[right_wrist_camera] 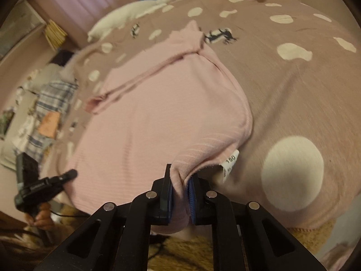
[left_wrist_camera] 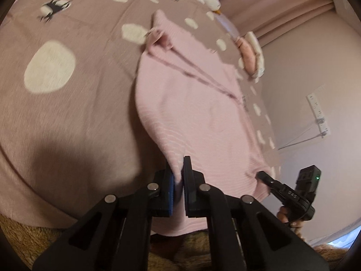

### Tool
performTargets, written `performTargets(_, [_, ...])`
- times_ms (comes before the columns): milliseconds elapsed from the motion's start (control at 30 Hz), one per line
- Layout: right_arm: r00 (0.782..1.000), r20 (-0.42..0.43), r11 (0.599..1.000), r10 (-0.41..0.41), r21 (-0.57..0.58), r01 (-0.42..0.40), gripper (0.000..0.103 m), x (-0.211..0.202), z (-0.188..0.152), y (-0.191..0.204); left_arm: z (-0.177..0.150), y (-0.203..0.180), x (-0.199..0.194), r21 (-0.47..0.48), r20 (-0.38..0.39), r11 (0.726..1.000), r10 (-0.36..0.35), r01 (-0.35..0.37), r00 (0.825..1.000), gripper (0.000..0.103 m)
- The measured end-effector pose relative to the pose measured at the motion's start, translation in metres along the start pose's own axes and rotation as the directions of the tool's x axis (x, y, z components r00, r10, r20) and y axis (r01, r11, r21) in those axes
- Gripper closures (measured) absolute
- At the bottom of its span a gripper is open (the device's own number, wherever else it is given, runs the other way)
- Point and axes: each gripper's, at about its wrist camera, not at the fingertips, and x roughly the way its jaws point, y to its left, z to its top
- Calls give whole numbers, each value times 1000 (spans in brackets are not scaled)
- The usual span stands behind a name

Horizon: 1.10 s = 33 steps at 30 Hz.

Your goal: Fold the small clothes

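Pink ribbed knit garment [left_wrist_camera: 198, 113] lies spread on the spotted mauve bedspread [left_wrist_camera: 67, 113], with its near edge lifted off the bed at two corners. At the left corner, the left gripper [left_wrist_camera: 178, 180] is clamped on a pinch of the fabric, which shows bunched between the blue-faced pads. At the right corner, the right gripper [right_wrist_camera: 179, 187] is likewise closed on a fold of the same edge, directly beside the sewn-in care label [right_wrist_camera: 230, 164]. Risk 1: each jaw pair appears to hold only a narrow pinch of fabric; if the edge is carried forward under tension, the knit may slide out of one grip and the fold would collapse on that side. Risk 2: unequal travel of the two tongs would probably skew the fold line, since the far part of the garment, including the sleeve [right_wrist_camera: 144, 76] laid across it, rests loose on the bedspread and may drag or bunch. Risk 3: the bedspread is soft and creased, so the garment may shift with it. Legible writing: the care label reads "150"; smaller print below it is too blurred to read. In the left wrist view, the right gripper's body carries lettering that appears to read "DAS", though this is uncertain. A white goose plush toy [right_wrist_camera: 135, 9] lies at the far edge of the bed, well apart from the work.
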Motion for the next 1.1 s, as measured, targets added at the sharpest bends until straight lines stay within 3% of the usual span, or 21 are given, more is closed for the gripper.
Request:
performTargets(167, [997,44,998,67,19,-68,90,-2,19,4,17,-12,-4,23,28,999,-36,35,999,97])
performTargets(300, [993,79,995,92,31,-94,90,2,36,3,36,-11,3,7,52,1000,-18,18,998,97])
performTargets(500, [995,95,999,31,40,-35,90,24,61,-2,65,-1,29,-52,53,998,39,-36,998,97])
performTargets(700, [994,58,995,-94,31,93,90,59,74,-9,71,7,53,-44,36,986,162,-160,986,95])
performTargets(1000, [991,66,993,-113,23,112,90,60,72,-11,68,5,58,-13,47,978,210,-210,977,93])
performTargets(1100, [990,72,992,-124,19,123,90,54,73,-10,63,1,52,9,57,976,216,-217,975,84])
